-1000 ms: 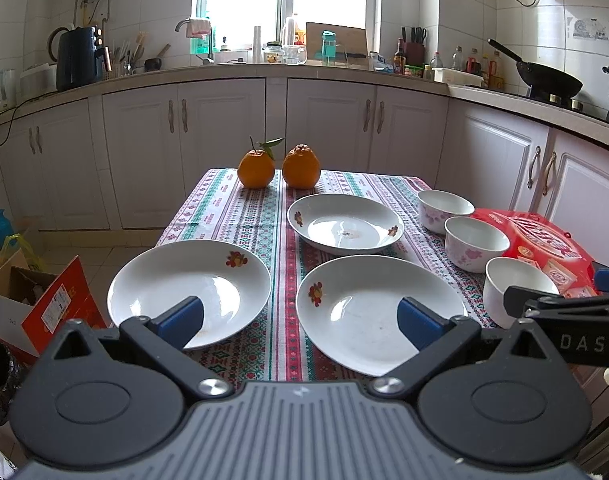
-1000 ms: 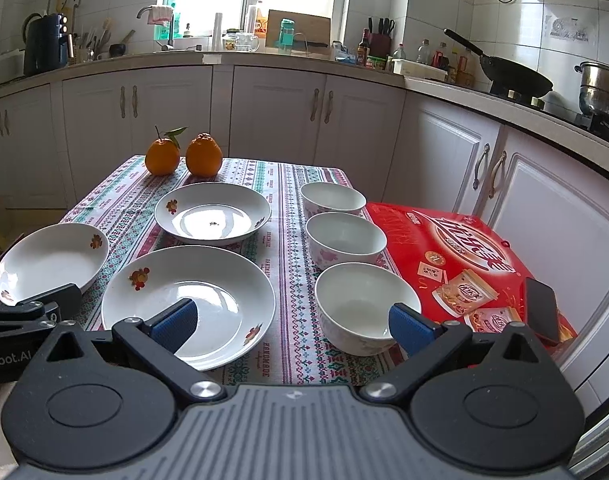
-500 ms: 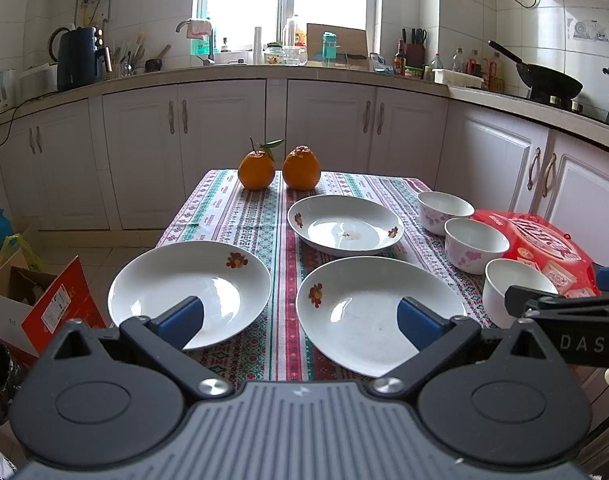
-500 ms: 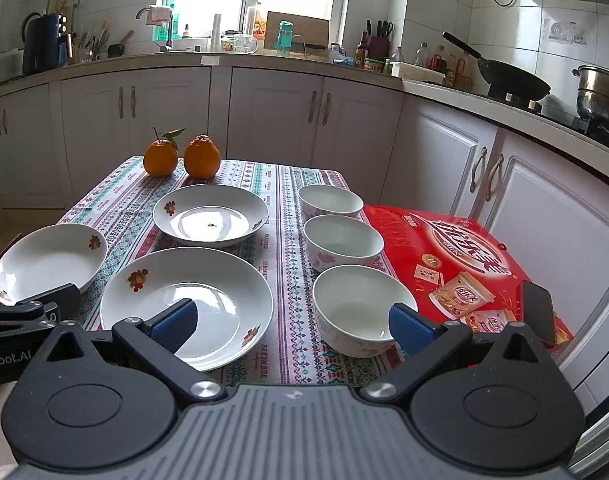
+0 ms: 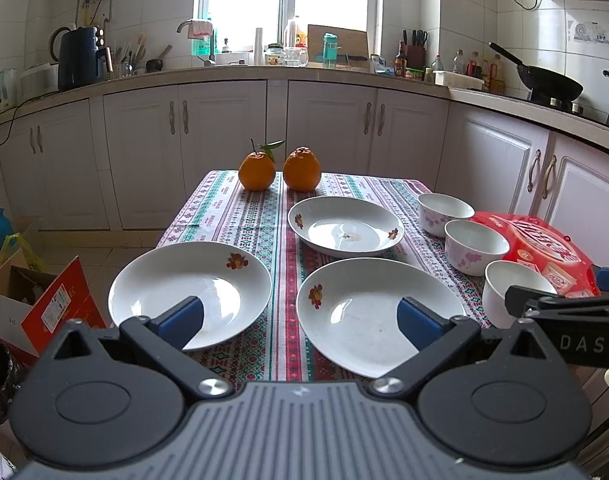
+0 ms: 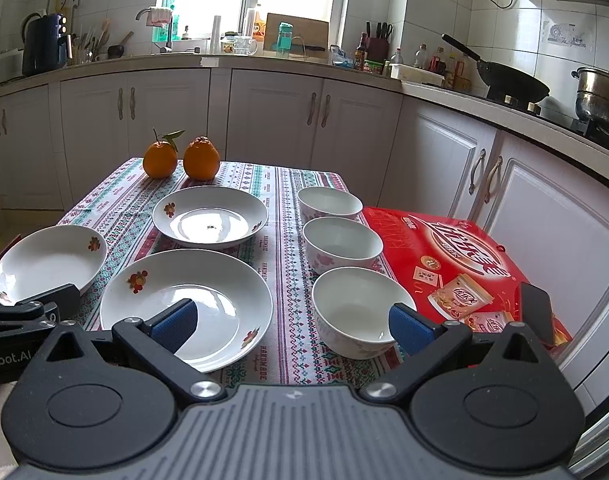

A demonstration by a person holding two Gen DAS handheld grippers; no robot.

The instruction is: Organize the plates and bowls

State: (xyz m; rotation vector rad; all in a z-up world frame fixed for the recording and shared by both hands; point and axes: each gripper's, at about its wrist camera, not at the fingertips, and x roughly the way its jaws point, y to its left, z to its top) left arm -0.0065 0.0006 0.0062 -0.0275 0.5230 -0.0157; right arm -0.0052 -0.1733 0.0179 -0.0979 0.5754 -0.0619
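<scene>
Left tongs and right tongs hang wide and empty before three plates and three bowls, unstacked beside the oranges.

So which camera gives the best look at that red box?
The right wrist view: the red box shows nearly whole, beside the bowls. In the left wrist view it sits at the edge, partly hidden by the right gripper.

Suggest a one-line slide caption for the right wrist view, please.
Open right tongs hover before three plates and three bowls.
</scene>
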